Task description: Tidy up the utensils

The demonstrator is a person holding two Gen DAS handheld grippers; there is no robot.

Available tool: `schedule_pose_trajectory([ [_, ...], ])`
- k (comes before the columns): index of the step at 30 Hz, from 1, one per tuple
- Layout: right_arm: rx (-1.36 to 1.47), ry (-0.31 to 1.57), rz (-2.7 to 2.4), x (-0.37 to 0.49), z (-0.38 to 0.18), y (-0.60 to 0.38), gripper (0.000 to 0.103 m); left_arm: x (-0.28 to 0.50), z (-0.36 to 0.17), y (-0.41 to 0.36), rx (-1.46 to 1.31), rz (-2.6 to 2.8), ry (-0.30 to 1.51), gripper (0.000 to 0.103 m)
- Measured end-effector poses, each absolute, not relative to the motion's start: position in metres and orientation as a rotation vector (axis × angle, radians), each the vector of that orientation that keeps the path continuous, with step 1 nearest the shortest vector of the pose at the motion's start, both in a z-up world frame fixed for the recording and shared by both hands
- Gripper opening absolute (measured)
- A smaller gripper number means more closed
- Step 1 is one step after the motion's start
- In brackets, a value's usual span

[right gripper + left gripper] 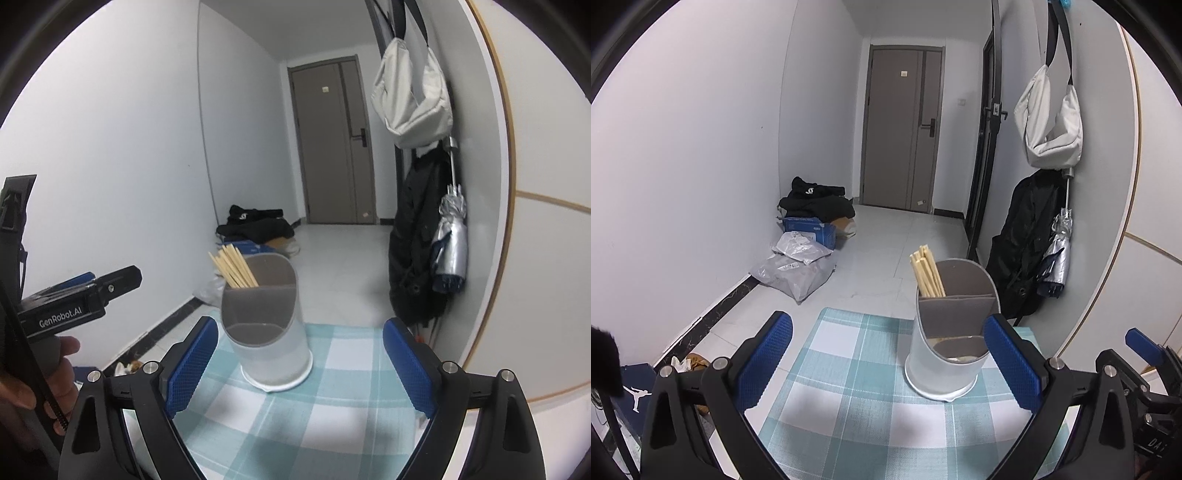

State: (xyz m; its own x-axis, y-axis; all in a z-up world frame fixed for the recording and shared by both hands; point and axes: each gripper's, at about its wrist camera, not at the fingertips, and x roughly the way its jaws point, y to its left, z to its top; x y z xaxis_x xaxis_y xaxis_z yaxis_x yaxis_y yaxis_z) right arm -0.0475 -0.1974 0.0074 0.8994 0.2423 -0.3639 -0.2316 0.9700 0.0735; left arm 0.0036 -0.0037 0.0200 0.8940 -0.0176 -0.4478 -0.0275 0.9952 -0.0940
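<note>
Right wrist view shows "GenRobot.AI" on your left gripper (110,284). Both your left gripper and right gripper (299,373) stand apart, empty. The holder (266,332) sits on the far checked cloth (332,424), chopsticks (232,266) in its back left compartment.

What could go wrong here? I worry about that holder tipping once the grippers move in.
The utensil holder stands near the far edge of the checked tablecloth; a nudge from the open right gripper might push it off. The chopsticks lean left in the rear compartment and could snag.
</note>
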Motion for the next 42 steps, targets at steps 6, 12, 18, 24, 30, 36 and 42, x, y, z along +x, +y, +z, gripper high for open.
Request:
schedule_pose_trajectory([
  [6, 0.014, 0.388, 0.244, -0.043, 0.0023, -0.1924, 0.091, 0.0034, 0.0208, -0.0024, -0.1, -0.004, 0.479, 0.102],
  [12, 0.021, 0.394, 0.243, -0.0412, 0.0008, -0.1931, 0.091, -0.0023, 0.0194, -0.0016, -0.105, 0.025, 0.453, 0.102],
  [18, 0.031, 0.395, 0.238, -0.0427, 0.0017, -0.195, 0.091, -0.002, 0.0191, -0.0031, -0.102, 0.019, 0.469, 0.102],
  [24, 0.03, 0.396, 0.227, -0.0453, 0.0022, -0.1961, 0.091, -0.0014, 0.0168, -0.0052, -0.099, 0.041, 0.475, 0.102],
  [30, 0.033, 0.399, 0.221, -0.0455, 0.0021, -0.1959, 0.091, -0.0013, 0.0146, -0.0056, -0.098, 0.035, 0.49, 0.102],
  [36, 0.028, 0.402, 0.216, -0.0454, 0.0013, -0.1946, 0.091, -0.0021, 0.0138, -0.0039, -0.101, 0.039, 0.49, 0.102],
  [42, 0.033, 0.405, 0.213, -0.0459, 0.0002, -0.1949, 0.092, -0.0033, 0.0139, -0.0035, -0.104, 0.049, 0.488, 0.102],
])
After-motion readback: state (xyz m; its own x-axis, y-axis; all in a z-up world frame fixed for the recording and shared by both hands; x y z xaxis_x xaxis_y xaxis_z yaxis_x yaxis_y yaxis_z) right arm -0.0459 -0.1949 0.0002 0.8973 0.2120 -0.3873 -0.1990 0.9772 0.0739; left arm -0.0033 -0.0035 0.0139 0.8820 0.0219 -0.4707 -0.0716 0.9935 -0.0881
